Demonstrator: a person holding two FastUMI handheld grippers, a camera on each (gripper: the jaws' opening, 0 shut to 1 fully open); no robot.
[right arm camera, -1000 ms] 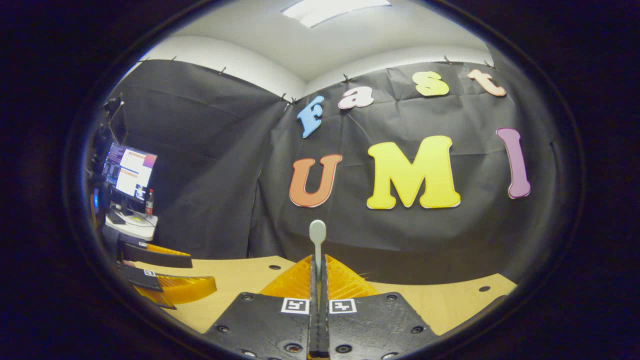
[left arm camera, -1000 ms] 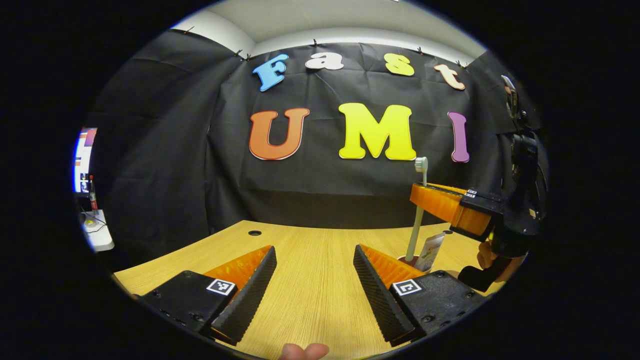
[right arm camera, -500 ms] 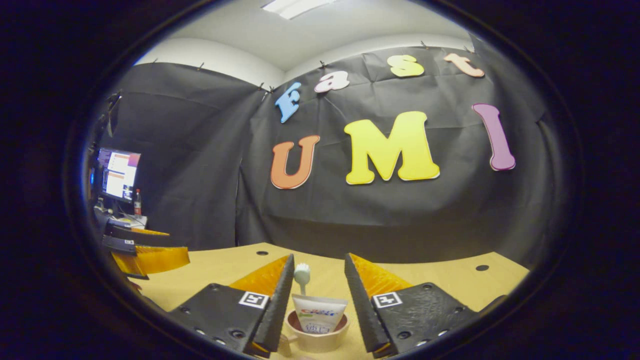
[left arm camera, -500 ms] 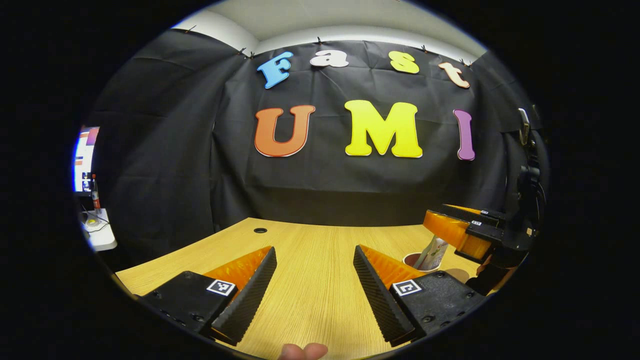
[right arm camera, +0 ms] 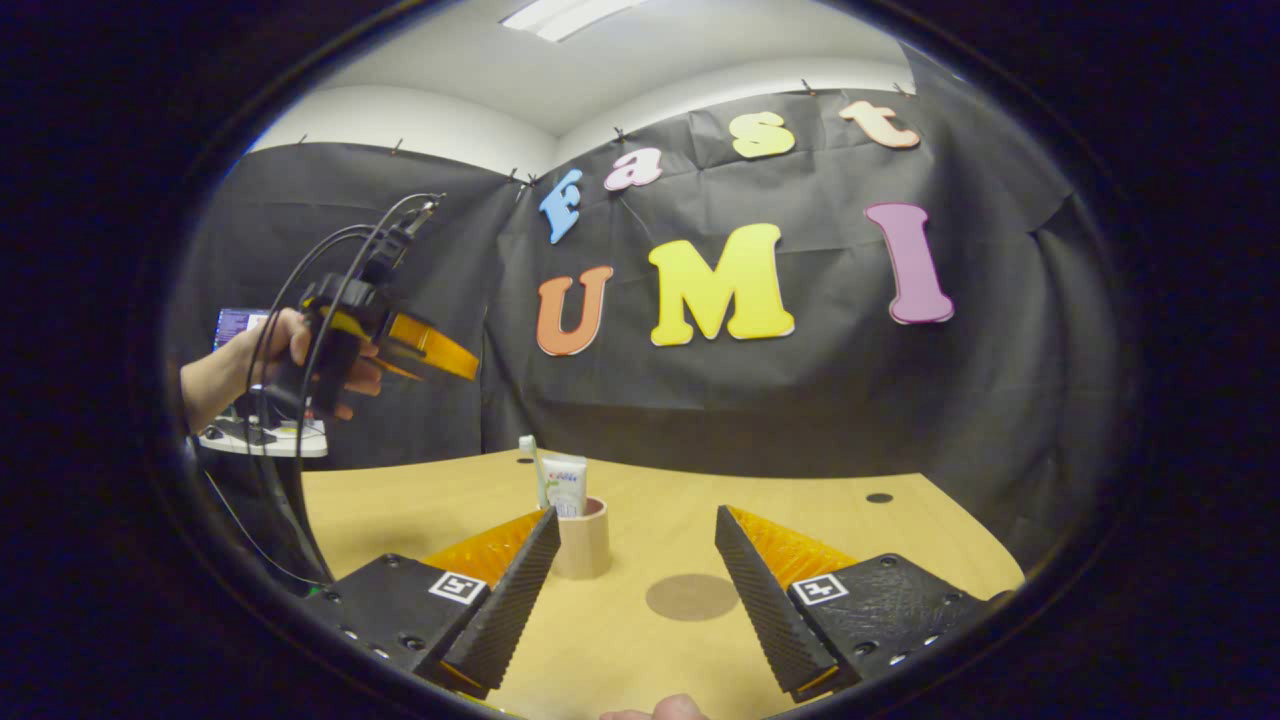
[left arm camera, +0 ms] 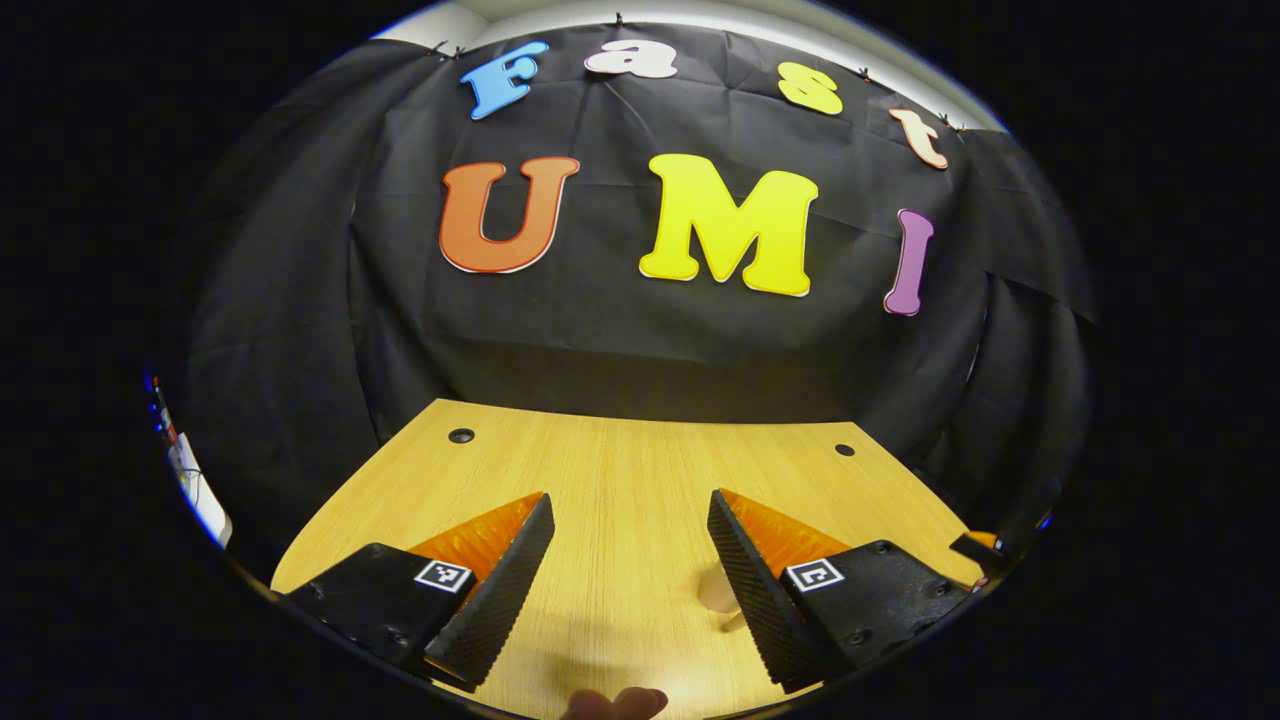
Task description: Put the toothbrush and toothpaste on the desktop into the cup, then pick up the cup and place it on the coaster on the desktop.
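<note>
A pale cup [right arm camera: 583, 545] stands upright on the wooden desktop [right arm camera: 620, 640]. The toothpaste tube [right arm camera: 566, 485] and the toothbrush [right arm camera: 530, 462] stick out of its top. My right gripper [right arm camera: 636, 511] is open and empty, and the cup is just beyond its left fingertip. A round brown coaster [right arm camera: 692, 597] lies flat between the fingers, right of the cup. A hand holds my left gripper [right arm camera: 440, 362] high at the left, above the desk. In the left gripper view my left gripper [left arm camera: 628, 498] is open over bare wood.
The desktop [left arm camera: 620, 470] has small cable holes at its far corners [left arm camera: 461, 436] [left arm camera: 845, 450]. Black cloth walls close the back and sides. Past the desk's left edge stands a side table with a monitor [right arm camera: 240, 325]. Cables hang from the left gripper.
My right gripper opened, let the toothbrush drop into the cup and drew back from it. My left gripper rose and tilted down toward the desk.
</note>
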